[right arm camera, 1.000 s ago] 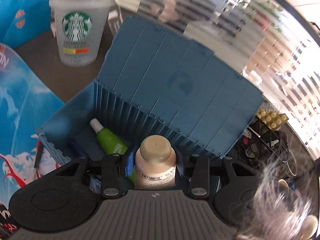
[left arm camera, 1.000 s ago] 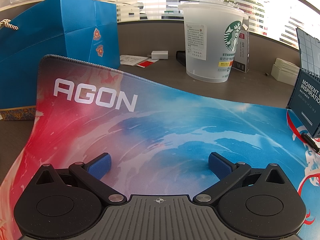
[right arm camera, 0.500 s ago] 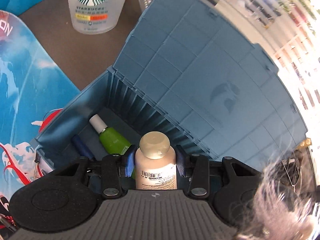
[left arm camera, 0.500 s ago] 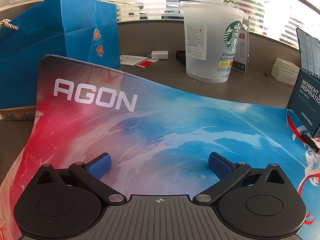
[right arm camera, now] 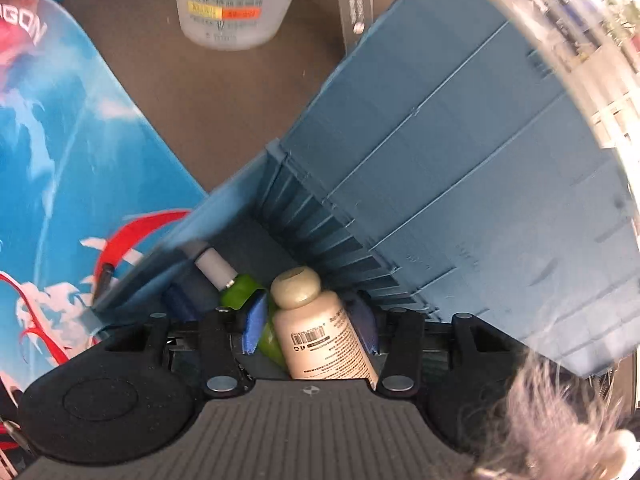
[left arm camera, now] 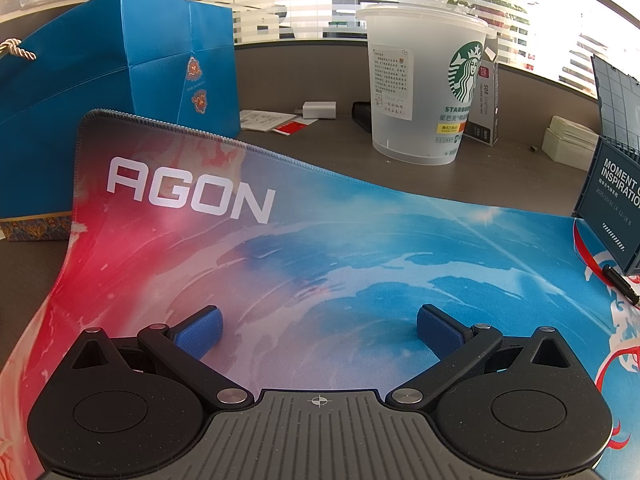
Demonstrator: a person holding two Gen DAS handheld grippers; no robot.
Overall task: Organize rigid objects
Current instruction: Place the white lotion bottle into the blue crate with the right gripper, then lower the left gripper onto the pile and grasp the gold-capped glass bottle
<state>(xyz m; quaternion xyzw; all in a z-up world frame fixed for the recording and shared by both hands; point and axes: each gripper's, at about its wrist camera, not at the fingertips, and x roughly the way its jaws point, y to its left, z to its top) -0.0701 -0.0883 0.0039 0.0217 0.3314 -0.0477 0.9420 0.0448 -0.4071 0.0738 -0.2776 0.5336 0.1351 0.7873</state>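
The right tongs [right arm camera: 310, 326] are opening around the bottle [right arm camera: 320, 332], which leans inside the blue crate [right arm camera: 440, 184] beside a green tube [right arm camera: 240, 292]: a drop-off, I'd say. Next, lift clear. The left tongs [left arm camera: 319, 322] hang spread and empty over the mat [left arm camera: 320, 240].
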